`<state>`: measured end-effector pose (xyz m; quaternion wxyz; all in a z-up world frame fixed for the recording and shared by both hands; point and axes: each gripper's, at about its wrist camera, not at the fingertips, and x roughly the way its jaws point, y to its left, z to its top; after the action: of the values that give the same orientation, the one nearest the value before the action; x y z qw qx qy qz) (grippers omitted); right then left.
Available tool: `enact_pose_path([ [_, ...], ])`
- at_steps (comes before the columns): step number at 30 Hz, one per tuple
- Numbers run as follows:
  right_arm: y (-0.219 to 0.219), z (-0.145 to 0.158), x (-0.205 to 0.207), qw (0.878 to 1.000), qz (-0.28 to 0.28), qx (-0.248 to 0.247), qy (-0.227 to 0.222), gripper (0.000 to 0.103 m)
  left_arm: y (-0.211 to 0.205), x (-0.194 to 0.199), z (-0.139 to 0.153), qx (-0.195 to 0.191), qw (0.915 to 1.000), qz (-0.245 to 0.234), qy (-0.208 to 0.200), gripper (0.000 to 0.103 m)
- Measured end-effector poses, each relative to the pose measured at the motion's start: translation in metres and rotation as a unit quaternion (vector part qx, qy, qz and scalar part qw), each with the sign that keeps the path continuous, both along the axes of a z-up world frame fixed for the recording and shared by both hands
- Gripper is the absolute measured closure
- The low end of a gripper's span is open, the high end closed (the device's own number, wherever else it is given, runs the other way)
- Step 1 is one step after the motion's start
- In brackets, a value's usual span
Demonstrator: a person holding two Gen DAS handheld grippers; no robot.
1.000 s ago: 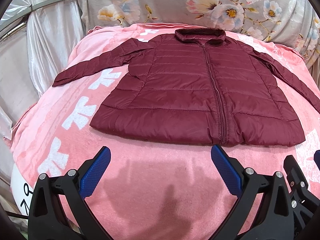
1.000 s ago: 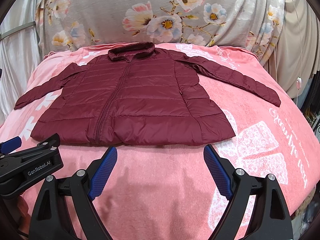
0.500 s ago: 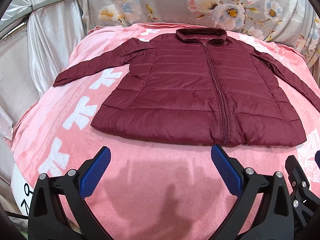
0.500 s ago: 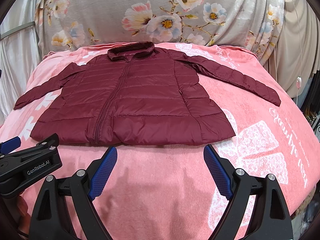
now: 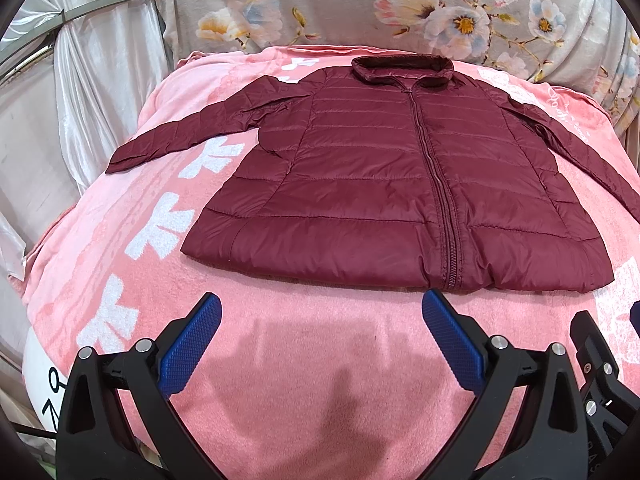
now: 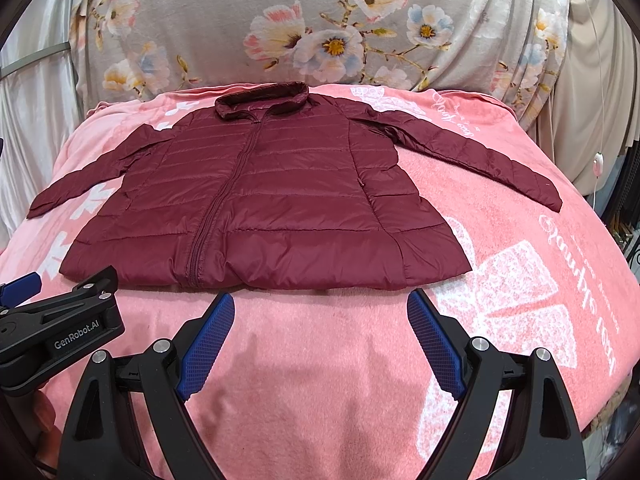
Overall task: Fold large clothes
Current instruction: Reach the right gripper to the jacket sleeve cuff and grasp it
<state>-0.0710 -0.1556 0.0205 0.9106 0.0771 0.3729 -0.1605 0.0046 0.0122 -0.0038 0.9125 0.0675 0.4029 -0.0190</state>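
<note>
1. A dark red quilted jacket [image 5: 384, 184] is laid flat, front up and zipped, on a pink blanket [image 5: 304, 380] printed with white bows and lettering.
2. Both sleeves are spread outward: one is stretched toward the left edge of the blanket [image 5: 176, 136], the other toward the right edge [image 6: 480, 156].
3. The collar [image 6: 262, 100] is turned toward the far side, next to a grey floral cloth [image 6: 320, 24] draped behind the blanket.
4. The hem [image 6: 280, 276] is placed nearest the grippers, and nothing is folded yet.
5. The left gripper [image 5: 320, 320] is held with its blue-padded fingers [image 5: 192, 344] wide apart above bare blanket, just short of the hem near the zip's lower end; nothing is gripped.
6. The right gripper [image 6: 320, 320] is likewise held with its fingers [image 6: 436, 344] spread wide, just short of the hem on the jacket's right half; nothing is gripped.
7. The left gripper's black body is seen at the left edge of the right wrist view, beside the right gripper.
8. White curtain fabric [image 5: 92, 80] is seen at the left of the blanket.
</note>
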Motion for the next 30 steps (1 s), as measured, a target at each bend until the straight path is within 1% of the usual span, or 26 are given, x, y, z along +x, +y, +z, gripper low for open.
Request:
enact_pose_path([
  [9,-0.003,-0.001,0.000,1.000,-0.001,0.002,-0.002,0.017,0.005,0.004,-0.004,0.001,1.0000,0.006,0.003,0.005],
  [11,-0.011,-0.003,0.001,1.000,-0.005,0.006,-0.004,0.016,0.010,0.008,-0.004,0.004,0.9998,0.018,-0.001,0.005],
  [13,-0.033,-0.006,0.003,0.999,-0.018,0.027,-0.007,0.016,0.018,0.015,-0.004,-0.003,0.9996,0.029,-0.002,0.005],
  [14,-0.052,-0.008,0.005,0.998,-0.032,0.045,-0.011,0.016,0.020,0.018,-0.003,-0.008,0.9995,0.032,0.000,0.005],
  [16,-0.080,-0.011,0.014,0.996,-0.052,0.063,-0.018,0.016,0.024,0.026,-0.001,-0.023,0.9991,0.035,0.002,0.005],
  [18,-0.121,-0.014,0.022,0.993,-0.084,0.081,-0.033,0.016,0.030,0.035,0.001,-0.035,0.9986,0.039,0.000,0.005],
  [21,-0.176,-0.014,0.030,0.986,-0.133,0.078,-0.059,0.016,0.035,0.047,0.004,-0.046,0.9980,0.042,-0.006,0.005],
  [24,-0.231,-0.018,0.041,0.978,-0.181,0.070,-0.071,0.016,0.036,0.059,0.005,-0.051,0.9972,0.053,-0.015,0.005],
  [26,-0.269,-0.027,0.049,0.972,-0.213,0.072,-0.070,0.016,0.037,0.069,0.005,-0.048,0.9967,0.062,-0.021,0.005],
  [30,-0.332,-0.046,0.061,0.957,-0.268,0.090,-0.063,0.016,0.037,0.086,0.003,-0.047,0.9959,0.072,-0.028,0.005],
])
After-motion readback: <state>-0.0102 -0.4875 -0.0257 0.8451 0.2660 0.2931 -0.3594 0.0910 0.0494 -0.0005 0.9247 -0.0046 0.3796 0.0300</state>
